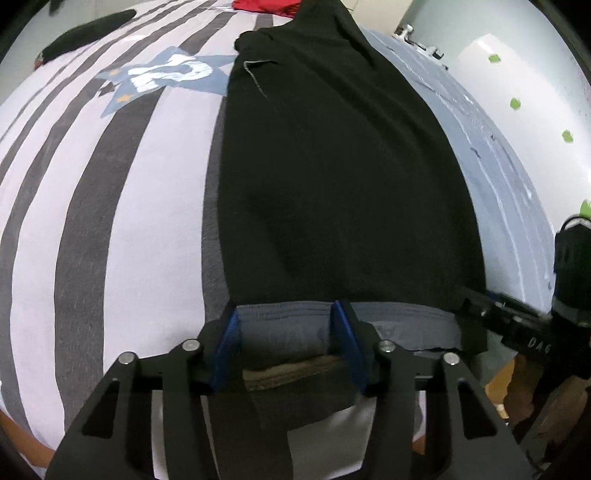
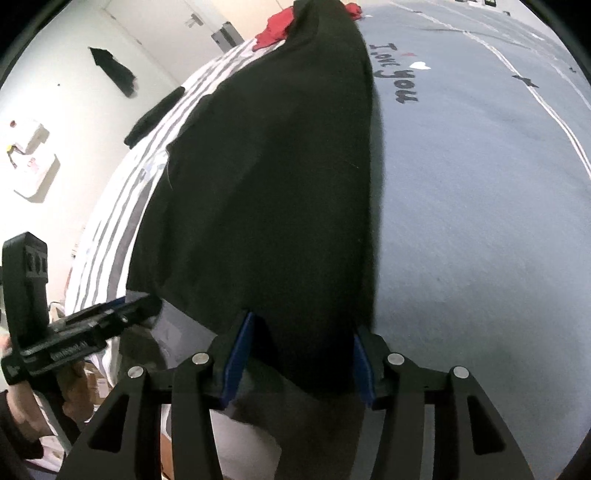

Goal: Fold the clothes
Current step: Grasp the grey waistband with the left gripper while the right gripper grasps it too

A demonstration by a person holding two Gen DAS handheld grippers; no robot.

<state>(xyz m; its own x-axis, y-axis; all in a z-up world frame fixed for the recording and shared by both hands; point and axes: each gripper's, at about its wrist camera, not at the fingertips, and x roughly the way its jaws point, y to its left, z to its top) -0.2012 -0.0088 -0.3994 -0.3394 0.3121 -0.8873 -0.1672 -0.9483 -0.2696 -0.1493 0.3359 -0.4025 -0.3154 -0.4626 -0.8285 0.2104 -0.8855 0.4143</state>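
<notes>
Left wrist view shows the left tool [image 1: 288, 343] half open astride the near edge of the black garment [image 1: 332, 177] stretched along the bed [image 1: 110, 221]; the right tool [image 2: 299, 362] straddles the other corner likewise. Grip both corners evenly before lifting, I'd judge.

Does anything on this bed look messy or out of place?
Mostly tidy. The black garment lies flat along the bed, its near hem hanging over the edge between both grippers. Odd bits: a red garment lies crumpled at the far end, and a small dark item lies loose on the striped bedsheet.
</notes>
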